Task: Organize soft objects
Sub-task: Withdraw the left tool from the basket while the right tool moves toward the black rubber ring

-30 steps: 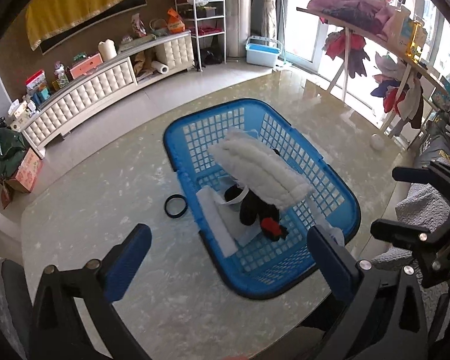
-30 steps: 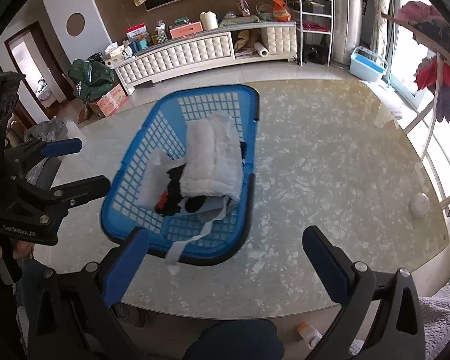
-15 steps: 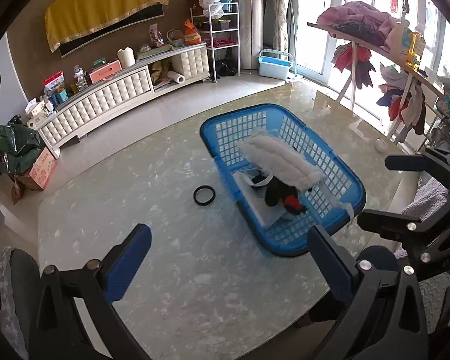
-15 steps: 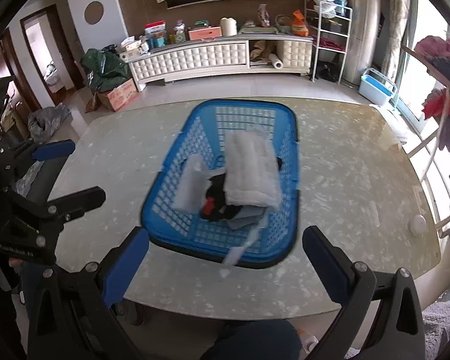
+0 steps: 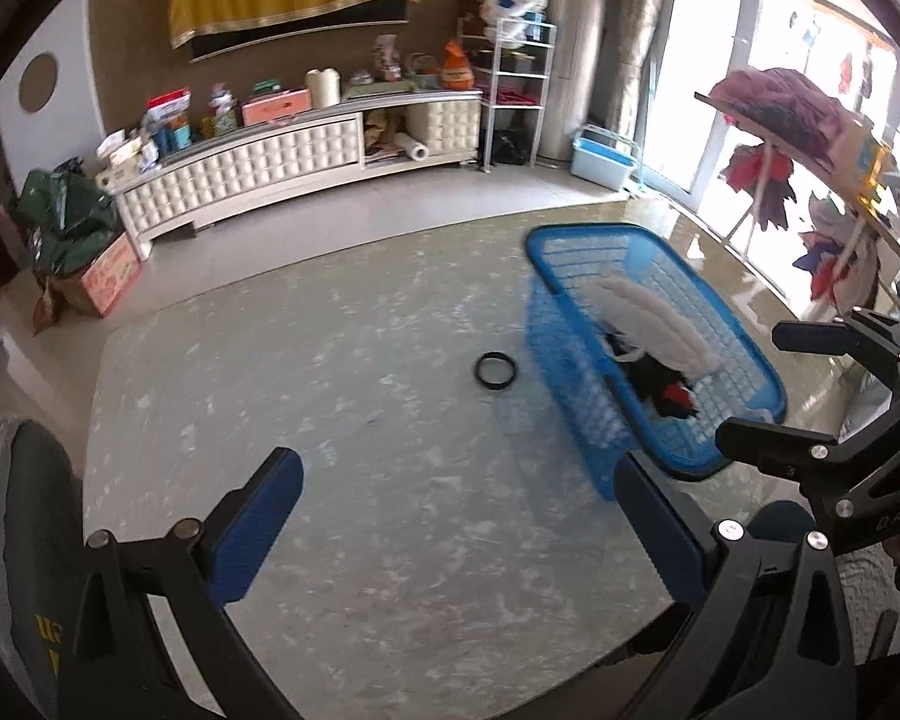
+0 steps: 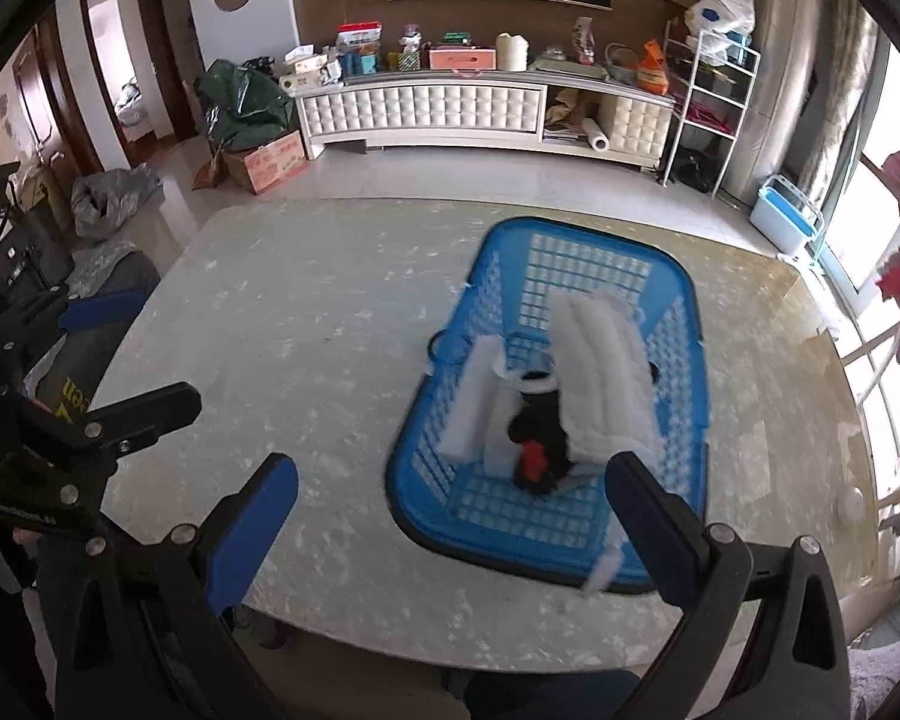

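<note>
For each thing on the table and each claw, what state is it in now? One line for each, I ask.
Basket: upright on the table, holding soft things.
White cloth: in the basket, on top of the pile.
Black item: in the basket, partly under the white cloth.
Ring: flat on the table, beside the basket, outside it.
Left claw: open, empty, above the table.
Right claw: open, empty, near the basket.

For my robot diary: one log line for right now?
left tongs: open, empty | right tongs: open, empty | blue basket: holds white cloth
</note>
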The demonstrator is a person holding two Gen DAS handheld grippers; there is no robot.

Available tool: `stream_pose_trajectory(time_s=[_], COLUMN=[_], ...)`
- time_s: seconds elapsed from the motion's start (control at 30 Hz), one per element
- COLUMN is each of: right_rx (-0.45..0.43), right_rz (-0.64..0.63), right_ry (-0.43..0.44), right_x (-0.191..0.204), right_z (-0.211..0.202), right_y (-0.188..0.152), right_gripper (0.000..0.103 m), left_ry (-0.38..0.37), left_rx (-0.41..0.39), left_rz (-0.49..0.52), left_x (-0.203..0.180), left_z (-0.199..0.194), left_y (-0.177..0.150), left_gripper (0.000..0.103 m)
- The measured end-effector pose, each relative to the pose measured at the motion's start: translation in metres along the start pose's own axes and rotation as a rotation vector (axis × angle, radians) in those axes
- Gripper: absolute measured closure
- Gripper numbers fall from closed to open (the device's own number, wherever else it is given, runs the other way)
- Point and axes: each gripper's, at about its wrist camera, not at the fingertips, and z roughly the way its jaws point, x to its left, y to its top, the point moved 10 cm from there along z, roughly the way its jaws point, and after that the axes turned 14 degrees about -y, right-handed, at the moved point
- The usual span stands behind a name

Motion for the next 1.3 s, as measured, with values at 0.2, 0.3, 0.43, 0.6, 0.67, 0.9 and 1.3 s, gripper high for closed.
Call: stream_pose_trajectory(time_s=[0.2, 0.3, 0.43, 0.6, 0.67, 0.9, 1.3], right_rx=[0.003, -0.007, 0.023, 0.037, 0.037, 0.042, 0.185], right_rz=[-0.054, -0.082, -0.093, -0.12, -0.127, -0.196, -0.199], right_ry=[-0.003, -0.013, -0.024, -0.076, -0.08, -0.106, -0.064], right_x=[0.027, 0.038, 0.05, 0.063, 0.067, 0.087, 0.109], right_z=[0.014, 0.023, 0.045, 0.066, 0.07, 0.086, 0.147], right_y=[0.016, 0.023, 0.032, 0.045, 0.049, 0.061, 0.058], right_gripper=[0.0, 0.0, 0.0, 0.0, 0.0, 0.0, 0.01], left_ry=[0.001, 0.007, 0.001, -0.001, 0.005, 0.002, 0.06], left_rx=[-0.022, -0.003, 0.003, 0.003, 0.001, 0.017, 0.073], left_rz=[-0.079, -0.113, -0.179, -0.241, -0.248, -0.27, -0.358], left_x=[0.04, 0.061, 0.086, 0.115, 0.125, 0.149, 0.2], left_z=[0.0, 0.01, 0.023, 0.035, 0.039, 0.059, 0.106], left_y=[-0.004, -0.009, -0.014, -0.014, -0.011, -0.011, -0.038], left_gripper=[0.0, 0.0, 0.0, 0.0, 0.0, 0.0, 0.0])
